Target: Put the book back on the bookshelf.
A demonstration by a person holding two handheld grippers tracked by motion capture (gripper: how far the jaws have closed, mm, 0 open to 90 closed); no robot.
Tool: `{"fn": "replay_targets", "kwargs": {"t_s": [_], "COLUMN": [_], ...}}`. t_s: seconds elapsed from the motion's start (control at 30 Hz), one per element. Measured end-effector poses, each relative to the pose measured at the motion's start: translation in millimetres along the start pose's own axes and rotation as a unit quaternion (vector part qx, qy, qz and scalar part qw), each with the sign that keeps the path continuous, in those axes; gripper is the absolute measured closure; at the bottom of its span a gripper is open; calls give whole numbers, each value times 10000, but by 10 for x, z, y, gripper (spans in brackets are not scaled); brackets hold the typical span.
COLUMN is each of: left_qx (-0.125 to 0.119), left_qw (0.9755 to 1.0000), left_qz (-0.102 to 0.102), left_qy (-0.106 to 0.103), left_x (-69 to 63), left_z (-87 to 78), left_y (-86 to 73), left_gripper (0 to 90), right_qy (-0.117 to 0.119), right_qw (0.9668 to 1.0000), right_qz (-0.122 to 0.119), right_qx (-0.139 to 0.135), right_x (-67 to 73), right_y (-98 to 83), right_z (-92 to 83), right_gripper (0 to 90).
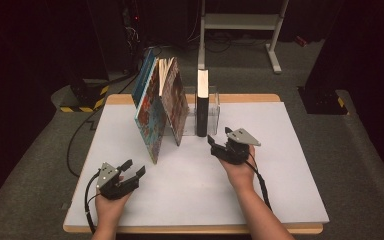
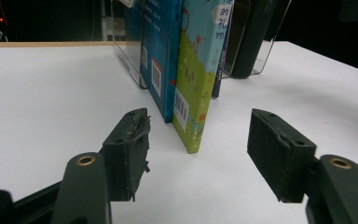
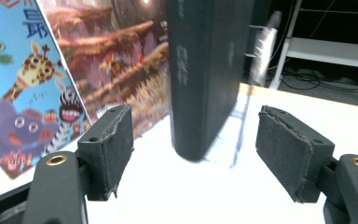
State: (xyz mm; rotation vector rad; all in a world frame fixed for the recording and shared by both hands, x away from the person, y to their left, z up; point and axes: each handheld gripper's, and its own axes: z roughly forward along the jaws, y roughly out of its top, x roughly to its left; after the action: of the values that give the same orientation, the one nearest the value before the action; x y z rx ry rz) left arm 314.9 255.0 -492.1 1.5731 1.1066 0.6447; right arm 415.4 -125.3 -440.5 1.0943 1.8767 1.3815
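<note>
A black book (image 1: 202, 102) stands upright in a clear holder (image 1: 214, 107) at the back of the white table (image 1: 280, 190). To its left, two picture books (image 1: 150, 117) (image 1: 176, 100) lean against each other. My right gripper (image 1: 220, 135) is open just in front of the black book, pointing at it. In the right gripper view the black book (image 3: 205, 70) stands beyond the parted pads (image 3: 107, 149) and nothing is between them. My left gripper (image 1: 133, 167) is open near the front left, empty. In the left gripper view it (image 2: 199, 116) faces the bottom edge of a green book (image 2: 193, 93).
A white metal frame (image 1: 240, 22) stands on the floor behind the table. Yellow-and-black striped bases (image 1: 82, 97) sit on the floor at the back left. Cables trail from both grippers towards the front edge. The front half of the table is bare white surface.
</note>
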Motion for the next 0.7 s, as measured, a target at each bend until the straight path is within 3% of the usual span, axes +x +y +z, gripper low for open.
{"fn": "replay_targets", "kwargs": {"t_s": [0.3,0.5,0.67,0.7], "left_qx": [25,52,65,33], "left_qw": [9999,9997,9992,9989], "left_qz": [157,235,227,158], "left_qy": [45,86,321,440], "left_x": [-37,-20,81,146], "left_z": [7,-2,-64,-109], "left_y": [12,29,55,58], "left_gripper": [369,339,250,250], "right_qy": [-278,-651,-1025,-1025], "right_qw": [9996,9978,9942,9942], "right_qz": [34,101,268,268], "right_qx": [107,106,210,210], "right_x": [-318,-604,-906,-906], "right_y": [-349,-551,-720,-720], "right_z": [-597,-1004,-1228,-1228], "right_gripper": [247,239,204,204]}}
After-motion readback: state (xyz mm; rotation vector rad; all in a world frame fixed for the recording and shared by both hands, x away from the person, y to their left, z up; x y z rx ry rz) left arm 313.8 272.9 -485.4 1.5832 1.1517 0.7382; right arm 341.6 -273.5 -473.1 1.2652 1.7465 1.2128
